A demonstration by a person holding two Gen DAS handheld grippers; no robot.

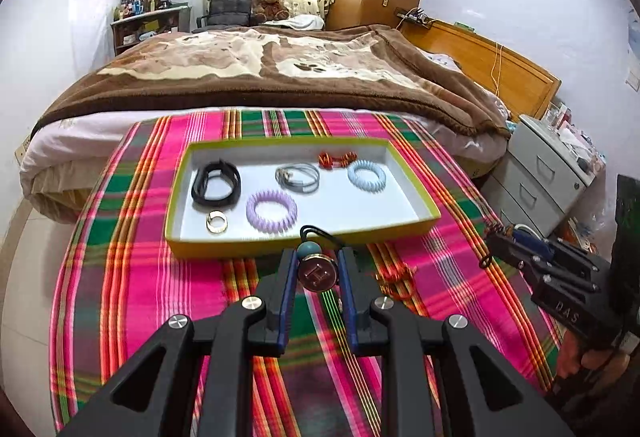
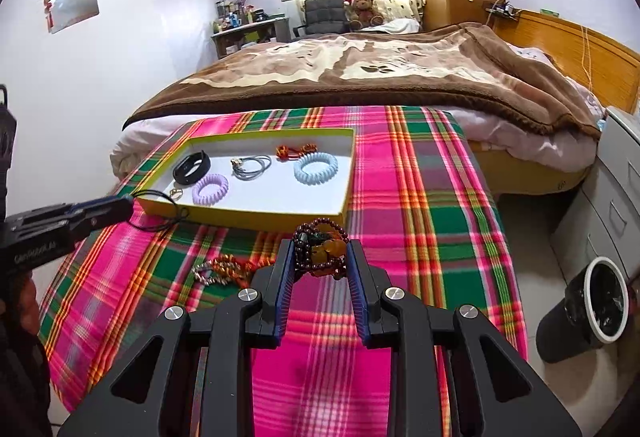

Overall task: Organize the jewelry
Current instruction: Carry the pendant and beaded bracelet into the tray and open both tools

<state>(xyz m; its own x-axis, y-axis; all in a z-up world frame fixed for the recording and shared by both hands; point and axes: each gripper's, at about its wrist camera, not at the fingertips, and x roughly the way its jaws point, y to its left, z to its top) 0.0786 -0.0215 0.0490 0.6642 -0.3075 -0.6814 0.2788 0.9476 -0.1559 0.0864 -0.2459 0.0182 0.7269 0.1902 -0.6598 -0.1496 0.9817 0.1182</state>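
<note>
A yellow-rimmed white tray (image 1: 416, 173) (image 2: 348, 173) lies on the plaid cloth. It holds a black band (image 1: 216, 181), a gold ring (image 1: 216, 222), a purple coil tie (image 1: 271, 212), a grey tie (image 1: 298, 176), a light blue coil tie (image 1: 366, 175) and an orange knot (image 1: 337, 159). My left gripper (image 1: 318, 269) is shut on a round pendant (image 1: 318, 274) with a teal bead and black cord, just before the tray's near rim. My right gripper (image 2: 320, 257) is shut on a dark red bead bracelet (image 2: 320, 251) above the cloth, right of the left gripper (image 2: 128, 202).
An orange and silver braided piece (image 2: 222, 271) (image 1: 396, 279) lies on the cloth (image 1: 160, 297) between the grippers. The bed (image 1: 260, 69) is behind the table. A grey drawer cabinet (image 1: 548, 173) and a black bin (image 2: 596, 301) stand to the right.
</note>
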